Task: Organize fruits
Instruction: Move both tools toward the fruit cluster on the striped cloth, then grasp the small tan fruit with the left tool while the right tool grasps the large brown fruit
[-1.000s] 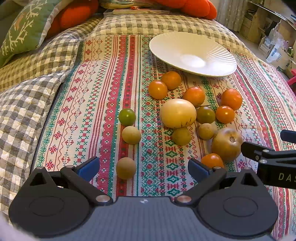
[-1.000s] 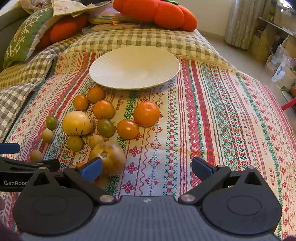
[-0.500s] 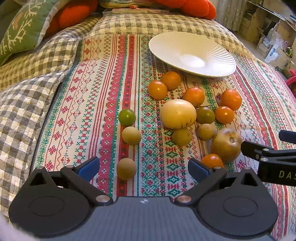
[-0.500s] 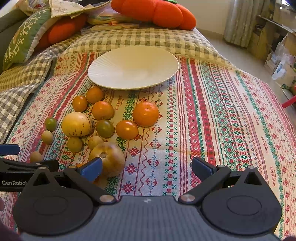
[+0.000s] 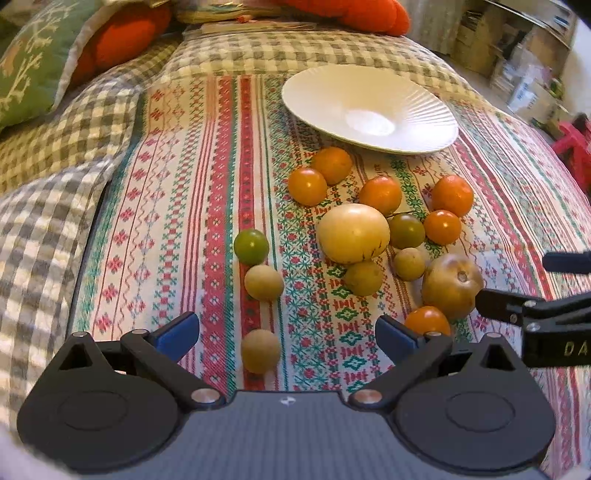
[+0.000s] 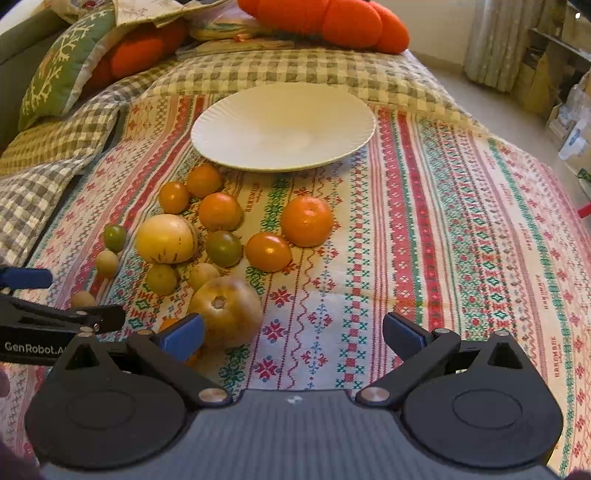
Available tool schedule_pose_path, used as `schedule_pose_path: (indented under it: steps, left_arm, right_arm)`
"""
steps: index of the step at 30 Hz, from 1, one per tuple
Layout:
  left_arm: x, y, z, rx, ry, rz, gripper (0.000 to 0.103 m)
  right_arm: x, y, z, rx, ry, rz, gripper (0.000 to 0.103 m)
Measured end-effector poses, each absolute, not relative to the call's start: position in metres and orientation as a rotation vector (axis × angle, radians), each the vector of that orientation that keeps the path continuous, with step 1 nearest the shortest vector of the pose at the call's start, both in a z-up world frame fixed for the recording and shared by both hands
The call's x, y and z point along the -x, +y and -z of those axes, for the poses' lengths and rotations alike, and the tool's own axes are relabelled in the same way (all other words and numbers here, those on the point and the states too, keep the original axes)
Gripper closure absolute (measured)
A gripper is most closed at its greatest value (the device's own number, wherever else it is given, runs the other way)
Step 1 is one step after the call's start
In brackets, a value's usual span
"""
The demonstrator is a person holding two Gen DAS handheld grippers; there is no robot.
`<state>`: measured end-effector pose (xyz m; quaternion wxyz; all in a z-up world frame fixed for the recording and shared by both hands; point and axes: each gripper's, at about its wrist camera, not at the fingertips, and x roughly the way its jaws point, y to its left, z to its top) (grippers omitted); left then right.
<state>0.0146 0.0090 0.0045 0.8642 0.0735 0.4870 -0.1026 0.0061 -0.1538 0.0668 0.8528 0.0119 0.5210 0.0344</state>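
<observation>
Orange, yellow and green fruits lie loose in a cluster on the patterned cloth, which covers a bed. I count six orange ones, a large pale yellow one in the middle, two green ones, four small tan-yellow ones and a big brownish one nearest my right tool. The white ribbed plate sits just beyond the cluster, with nothing on it. My left tool hangs over the near edge of the cloth, fingers spread wide, holding nothing; a small tan fruit lies between them. My right tool is likewise spread and holds nothing, its left finger just beside the brownish fruit. Checked quilt, a green cushion and orange plush lie further back.
</observation>
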Motion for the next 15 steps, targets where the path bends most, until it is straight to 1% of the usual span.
schedule_pose_path:
  steps: [4,8,12,15]
  left_arm:
    - [-0.016,0.017,-0.004,-0.185,0.985,0.285,0.007]
    - [-0.019,0.028,0.0,-0.147,0.989,0.323,0.008]
    - [-0.022,0.034,0.007,-0.113,1.019,0.342,0.015]
    - [-0.023,0.035,0.01,-0.108,1.043,0.358,0.022]
  right_arm:
    - [-0.007,-0.155,-0.065,-0.025,1.09,-0.13,0.0]
    - [-0.007,-0.155,-0.065,-0.027,1.077,-0.188,0.0]
    - [-0.009,-0.157,-0.065,-0.039,1.063,-0.216,0.001]
    - [-0.012,-0.163,-0.062,-0.057,1.069,-0.214,0.007]
